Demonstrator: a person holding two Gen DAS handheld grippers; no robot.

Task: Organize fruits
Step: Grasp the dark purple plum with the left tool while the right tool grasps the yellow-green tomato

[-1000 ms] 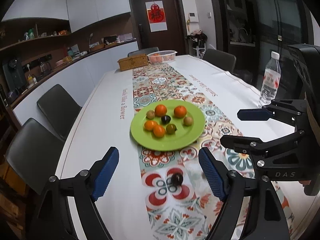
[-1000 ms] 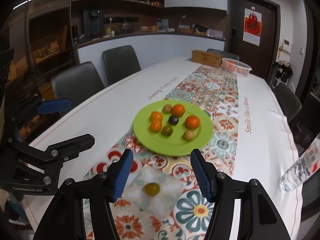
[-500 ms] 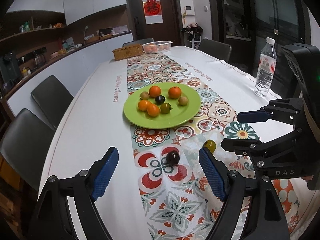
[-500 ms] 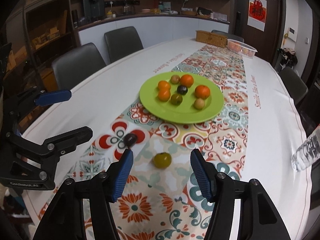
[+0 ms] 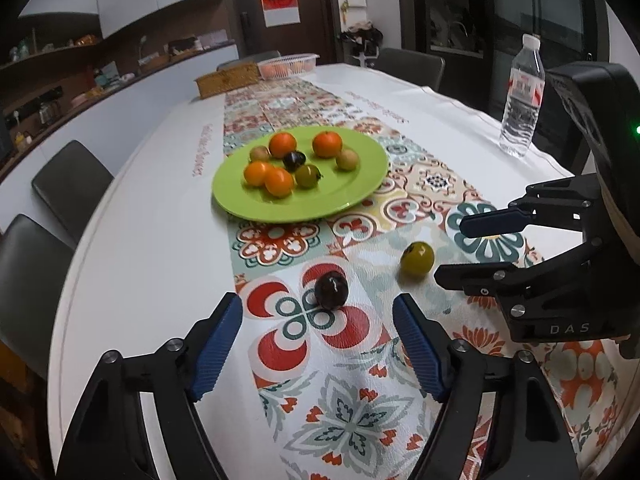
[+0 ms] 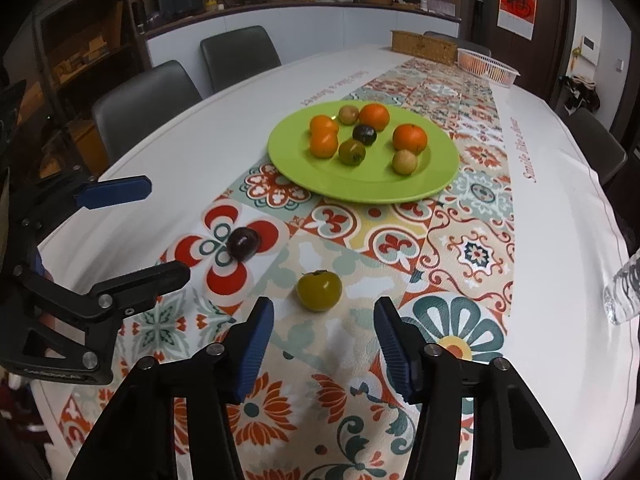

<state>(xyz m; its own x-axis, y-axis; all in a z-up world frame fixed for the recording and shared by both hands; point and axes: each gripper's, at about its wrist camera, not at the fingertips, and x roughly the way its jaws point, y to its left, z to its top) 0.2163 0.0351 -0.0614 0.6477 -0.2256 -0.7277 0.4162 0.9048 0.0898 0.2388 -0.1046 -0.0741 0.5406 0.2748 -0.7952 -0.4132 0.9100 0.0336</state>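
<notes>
Fruit for left gripper: dark plum (image 5: 331, 290) is lying on the runner (image 5: 352, 420), just ahead of the left gripper (image 5: 318, 346) and a little toward its right jaw, not yet between the pads.
Fruit for right gripper: green fruit (image 6: 319, 290) is lying just ahead of the right gripper (image 6: 325, 344), close to the middle line between its jaws, slightly toward the left jaw.
Left jaws: they have just been closing a little, but they are standing wide and are holding nothing.
Right jaws: they have also just been closing; the gap is medium, wider than the green fruit, and nothing is between the pads.
Long axis: both fruits are looking nearly round, so I judge the angle of approach is mattering little; the green one is showing a dark calyx on top.
Nearer hand: each gripper is pointing at its own fruit; the plum is nearer to the left one, the green fruit to the right one.
Goal place: green plate (image 5: 360, 196) is sitting farther ahead of both jaws, well apart from the two loose fruits, already carrying oranges and small fruits.
Left view only: it is showing the bottle (image 5: 522, 98) whole and the right gripper's fingers from the side, near the green fruit.
Right view only: it is showing the left gripper from the side, near the plum, and the calyx clearly.
</notes>
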